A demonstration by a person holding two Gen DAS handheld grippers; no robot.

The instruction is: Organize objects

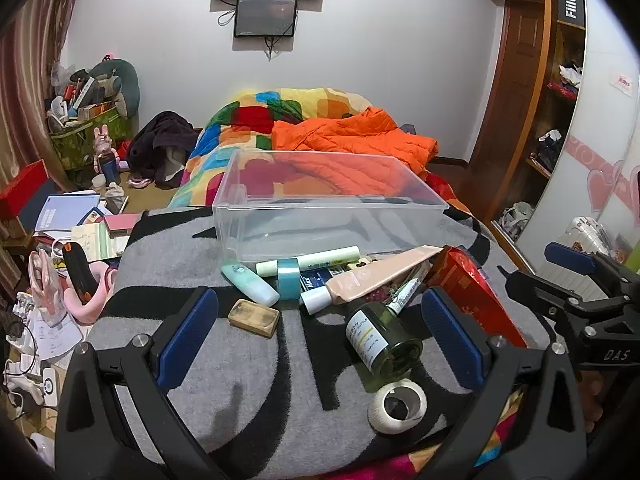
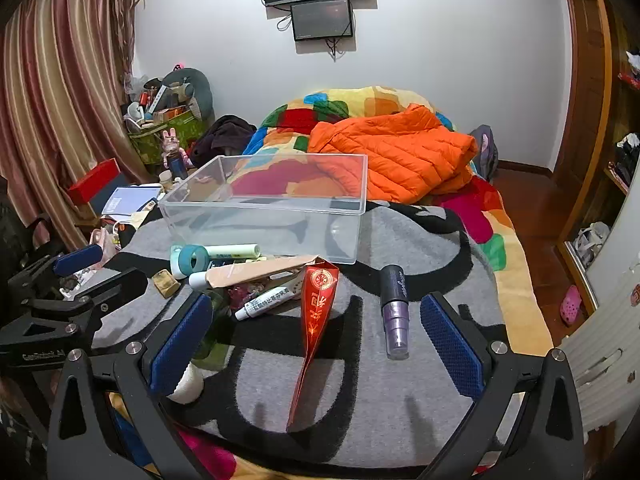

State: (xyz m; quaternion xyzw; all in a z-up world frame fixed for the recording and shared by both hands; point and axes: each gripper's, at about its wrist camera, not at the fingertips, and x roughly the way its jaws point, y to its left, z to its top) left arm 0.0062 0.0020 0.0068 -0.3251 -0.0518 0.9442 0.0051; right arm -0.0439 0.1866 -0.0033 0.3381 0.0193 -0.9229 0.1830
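A: Clear bin point(image 1: 320, 208) sits on the grey-and-black blanket point(image 1: 224, 360) over the bed, toward the bed's middle; nothing inside it that I can see. Loose items heaped just in front of its near wall.

B: Handling?

A: My guess: green glass bottle point(image 1: 380, 340) is the heavy, breakable, slippery one; take it across the body, not the neck. Peach tube point(image 1: 380, 280) is soft, squeezes; grip near the white cap. Tape roll point(image 1: 398, 402) is light and stiff; pinch one wall. Purple bottle point(image 2: 394, 312) lies apart toward the bed's right edge, round, likely to roll. Red carton point(image 2: 316, 320) is thin card and crushes easily.

B: Tongs?

A: Left tongs point(image 1: 320, 336) spread wide, holding nothing, hovering over the heap. Right tongs point(image 2: 320, 344) likewise spread and bare, red carton lying between them.

B: Writing?

A: "DAS" on the right tool's body. "Fiiio" on a black box on the wardrobe shelf. Bottle label too small to read.
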